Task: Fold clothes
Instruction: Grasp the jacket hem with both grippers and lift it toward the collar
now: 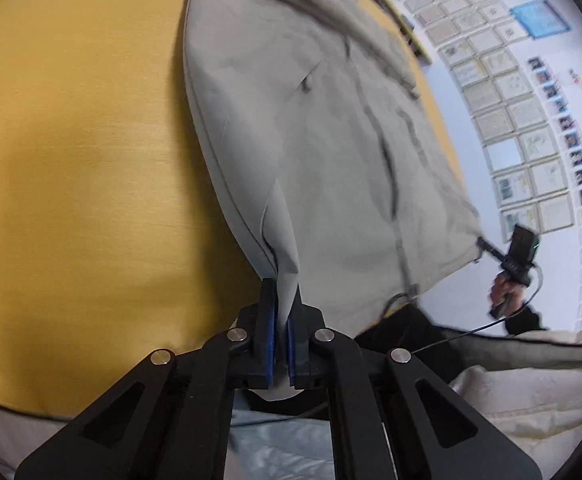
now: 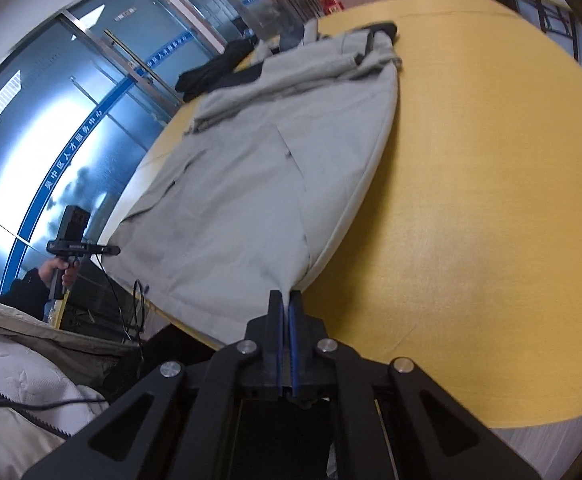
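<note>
A light grey jacket (image 1: 311,128) lies spread on the yellow table (image 1: 75,152), its bottom hem lifted toward me. My left gripper (image 1: 281,300) is shut on one hem corner, cloth pinched between its blue pads. The right gripper (image 1: 487,246) shows at the far right of the left wrist view, holding the other corner. In the right wrist view the jacket (image 2: 251,184) stretches away over the table (image 2: 491,200). My right gripper (image 2: 287,300) is shut on a hem corner. The left gripper (image 2: 113,250) shows at the left, at the opposite corner.
Dark clothing (image 2: 215,70) lies at the table's far end beyond the jacket's collar. A wall of framed pictures (image 1: 523,120) stands past the table edge. Glass doors (image 2: 71,120) are on the other side. A white quilted garment (image 2: 19,392) and cables are close to me.
</note>
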### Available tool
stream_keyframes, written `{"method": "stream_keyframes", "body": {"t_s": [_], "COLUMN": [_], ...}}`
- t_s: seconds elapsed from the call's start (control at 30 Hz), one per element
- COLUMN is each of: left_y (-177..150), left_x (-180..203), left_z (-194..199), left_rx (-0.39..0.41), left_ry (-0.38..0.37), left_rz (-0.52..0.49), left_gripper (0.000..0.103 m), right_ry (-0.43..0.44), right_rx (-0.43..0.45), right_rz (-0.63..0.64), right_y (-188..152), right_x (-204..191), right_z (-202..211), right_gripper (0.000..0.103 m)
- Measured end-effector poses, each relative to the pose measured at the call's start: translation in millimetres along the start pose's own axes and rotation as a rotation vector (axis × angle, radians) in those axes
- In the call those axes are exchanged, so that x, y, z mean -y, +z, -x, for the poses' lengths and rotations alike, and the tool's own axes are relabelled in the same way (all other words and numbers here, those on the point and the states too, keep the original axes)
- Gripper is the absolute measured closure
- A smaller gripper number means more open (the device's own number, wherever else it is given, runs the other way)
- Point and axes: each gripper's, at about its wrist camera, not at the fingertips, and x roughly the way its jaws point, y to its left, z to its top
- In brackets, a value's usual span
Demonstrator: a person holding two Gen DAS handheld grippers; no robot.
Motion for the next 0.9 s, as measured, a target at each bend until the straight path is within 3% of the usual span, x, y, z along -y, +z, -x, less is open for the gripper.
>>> {"method": "stream_keyframes", "body": {"t_s": [0.2,0.33,0.53,0.63,0.9], "left_y": [15.3,45.2,110.9,152.7,277.2], "left_x": [25.8,47.8,60.2,49.6,12.5], "left_z": [20.8,28.0,32.3,38.1,6.1], "left_rx": [0.13,0.197,0.279,0.315,0.352], "left_ry": [-0.149,-0.178,-0.168,-0.16,-0.118], "left_rz": [0.036,0.036,0.041,0.053,0.147], "left_gripper": [0.101,0.101,0.101,0.101,0.101], "right_ry": [0.009,0.047,0.057,0.078,0.127], "right_rx": [0.148,0.164,0.251,0.277,0.334], "right_rz": [0.112,0.186,0.223,0.2,0.122], "right_y": [50.9,96.1,168.6,213.2,304.5], "right_x": [-30.9,-51.6,-50.0,-30.2,21.2], "right_z": [17.1,7.1,-2.5,-13.8,-56.9], "right_gripper": [0.101,0.101,0.102,0.101,0.101]}}
